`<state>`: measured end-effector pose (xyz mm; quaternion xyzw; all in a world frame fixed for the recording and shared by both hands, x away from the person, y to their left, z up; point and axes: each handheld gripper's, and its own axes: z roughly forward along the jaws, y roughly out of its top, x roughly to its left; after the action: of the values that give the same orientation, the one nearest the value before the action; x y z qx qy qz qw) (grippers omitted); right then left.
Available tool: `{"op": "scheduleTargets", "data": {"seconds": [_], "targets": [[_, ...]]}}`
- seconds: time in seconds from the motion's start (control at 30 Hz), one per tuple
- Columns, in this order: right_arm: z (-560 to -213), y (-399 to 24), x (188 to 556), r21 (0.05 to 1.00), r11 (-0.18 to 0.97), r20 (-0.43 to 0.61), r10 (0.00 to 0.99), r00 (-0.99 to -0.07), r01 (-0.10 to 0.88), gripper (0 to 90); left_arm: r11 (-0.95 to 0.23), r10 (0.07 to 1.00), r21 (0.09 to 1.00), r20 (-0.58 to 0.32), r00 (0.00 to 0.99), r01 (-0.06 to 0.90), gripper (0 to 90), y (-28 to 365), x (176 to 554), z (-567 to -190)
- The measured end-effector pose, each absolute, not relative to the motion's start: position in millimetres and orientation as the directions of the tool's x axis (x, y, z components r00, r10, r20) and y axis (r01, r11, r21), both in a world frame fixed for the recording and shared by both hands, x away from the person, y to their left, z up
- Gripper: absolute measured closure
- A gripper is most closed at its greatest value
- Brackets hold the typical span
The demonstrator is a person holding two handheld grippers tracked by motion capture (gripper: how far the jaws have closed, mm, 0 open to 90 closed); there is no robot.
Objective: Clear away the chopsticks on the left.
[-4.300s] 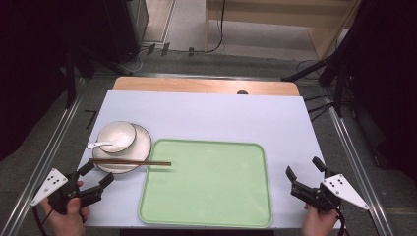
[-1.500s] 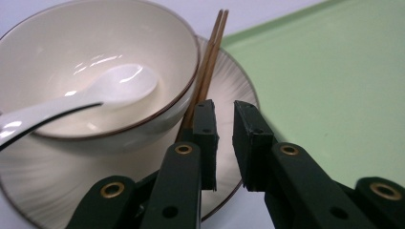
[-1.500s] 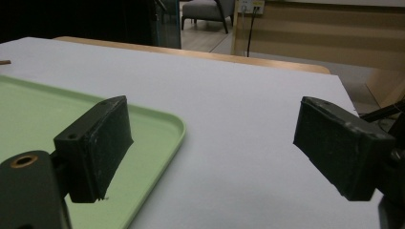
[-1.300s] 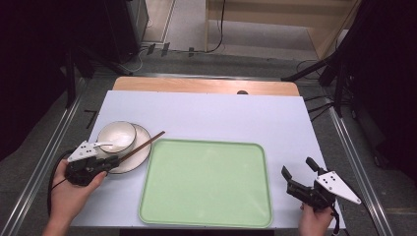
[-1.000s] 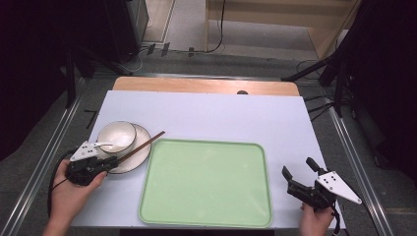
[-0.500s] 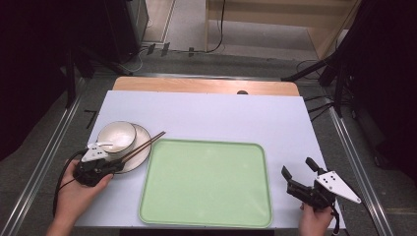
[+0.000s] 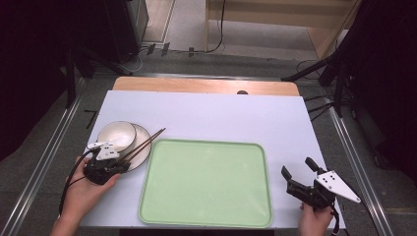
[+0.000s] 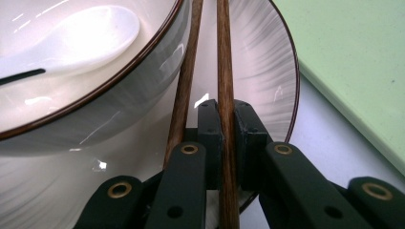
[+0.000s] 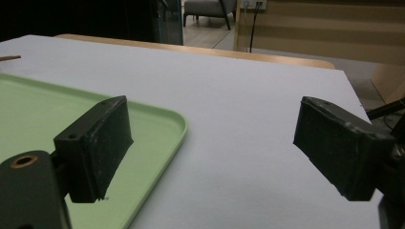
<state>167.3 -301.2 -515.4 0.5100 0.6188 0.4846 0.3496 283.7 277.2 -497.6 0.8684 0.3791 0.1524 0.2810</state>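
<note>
Left gripper (image 8: 228,121) has closed tighter, now pinching one chopstick (image 8: 225,71) over the plate (image 8: 267,71); right gripper (image 9: 212,148) hovers near-right, jaws wide apart.

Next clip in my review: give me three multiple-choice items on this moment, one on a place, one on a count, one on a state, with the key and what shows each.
1. Where does the white ceramic bowl sit?
A. on the pale green plastic tray
B. on the white round plate
C. on the bare table

2. How many brown wooden chopsticks run past the left gripper?
A. one
B. two
C. four

3. How does the right gripper stand?
A. shut on a spoon
B. shut on the tray rim
C. open, holding nothing

Key:
1 B: in the high view the bowl rests on the white round plate, left of the pale green plastic tray.
2 B: the left gripper view shows two sticks side by side, one clamped between the pads, the other beside them.
3 C: the right gripper view shows its jaws wide apart over the table.
</note>
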Motion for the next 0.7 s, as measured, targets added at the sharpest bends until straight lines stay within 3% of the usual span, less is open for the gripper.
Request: {"op": "scheduleTargets", "data": {"seconds": [0.3,0.7], "targets": [[-515.1,-302.1,166.9,0.958,0.012,0.058,0.97,-0.234,0.286,12.8,-0.575,0.728,0.618,0.088,0.68,0.536,84.4,274.1,281.2,-495.5],[-514.6,-303.1,166.0,0.958,0.006,0.063,0.971,-0.232,0.286,12.8,-0.471,0.737,0.694,-0.03,0.675,0.544,84.4,241.7,252.4,-477.6]]}}
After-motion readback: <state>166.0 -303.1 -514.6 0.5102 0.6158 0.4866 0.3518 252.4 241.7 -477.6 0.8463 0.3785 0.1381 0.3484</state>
